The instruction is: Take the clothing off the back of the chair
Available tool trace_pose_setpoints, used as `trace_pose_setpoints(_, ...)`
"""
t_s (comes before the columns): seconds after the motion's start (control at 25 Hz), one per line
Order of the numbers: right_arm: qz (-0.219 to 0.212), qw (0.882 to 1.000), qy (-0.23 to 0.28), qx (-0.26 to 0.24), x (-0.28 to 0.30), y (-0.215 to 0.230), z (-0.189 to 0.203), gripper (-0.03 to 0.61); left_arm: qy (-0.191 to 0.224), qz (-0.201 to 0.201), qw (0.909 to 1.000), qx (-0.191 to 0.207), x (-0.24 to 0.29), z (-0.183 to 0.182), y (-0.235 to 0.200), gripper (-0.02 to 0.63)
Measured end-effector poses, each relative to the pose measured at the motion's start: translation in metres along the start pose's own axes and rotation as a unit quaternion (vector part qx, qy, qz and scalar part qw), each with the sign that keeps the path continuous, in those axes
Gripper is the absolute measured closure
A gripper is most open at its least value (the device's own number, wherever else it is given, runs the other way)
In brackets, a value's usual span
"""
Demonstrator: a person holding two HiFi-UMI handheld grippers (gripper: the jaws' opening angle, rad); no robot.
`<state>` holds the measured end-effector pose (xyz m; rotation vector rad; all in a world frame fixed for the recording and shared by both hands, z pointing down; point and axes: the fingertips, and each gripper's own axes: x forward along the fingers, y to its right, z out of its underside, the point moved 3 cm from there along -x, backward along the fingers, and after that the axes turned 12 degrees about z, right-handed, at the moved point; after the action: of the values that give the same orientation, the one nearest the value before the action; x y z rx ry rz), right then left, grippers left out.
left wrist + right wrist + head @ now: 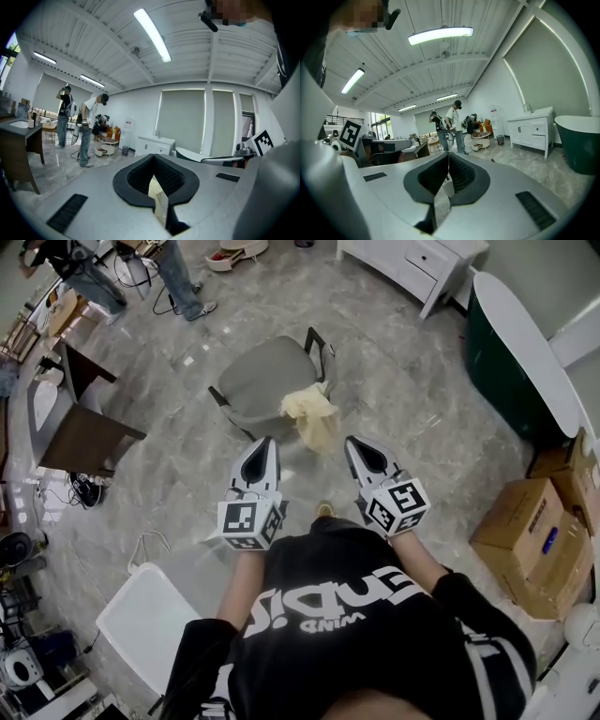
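— Well, how does the left tool (265, 448) stand?

— Pressed together. In the left gripper view its two dark pads meet at the tip with nothing pinched. Lower down, the slit between them shows a strip of the pale yellow clothing (157, 194), which is beyond the jaws and not in them.

— And the right tool (354, 448)?

— The same: jaws pressed together and empty. The person holds both tools out in front, side by side and apart from each other, pointing nearly level. Their marker cubes are toward the body.

— Where is the clothing, then?

— It hangs in a loose bunch (312, 416) over the back of the grey chair (267, 371), at the chair's near right corner in the head view. That puts it just ahead of the two tips and between them. Neither tool touches it.

— And round the chair?

— A grey marbled floor (412, 399). A dark wooden counter (89, 432) stands to the left, and a white panel (145, 620) lies low on the left beside the person. A white cabinet (412, 263) is at the far side, with a dark green bathtub (516, 362) with a white rim to the right. Cardboard boxes (534, 531) are stacked nearer on that side. Two people (178, 277) stand well beyond the chair, at the upper left.
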<state>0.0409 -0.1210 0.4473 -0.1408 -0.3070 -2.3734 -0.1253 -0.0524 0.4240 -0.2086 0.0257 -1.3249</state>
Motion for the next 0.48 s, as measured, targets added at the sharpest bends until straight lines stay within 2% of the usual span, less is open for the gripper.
trace_pose_setpoints(0.28,-0.012,1.000,0.006,0.000,0.030,0.011,-0.013,0.565,-0.001,-0.011,0.9999,0.005,0.021,-0.008,-0.014,0.600)
trace_pose_setpoints(0.48,-0.008,1.000,0.012,0.007,0.036,0.012,-0.016,0.564,-0.007,0.001,1.0000,0.006,0.029,-0.011,-0.022,0.600)
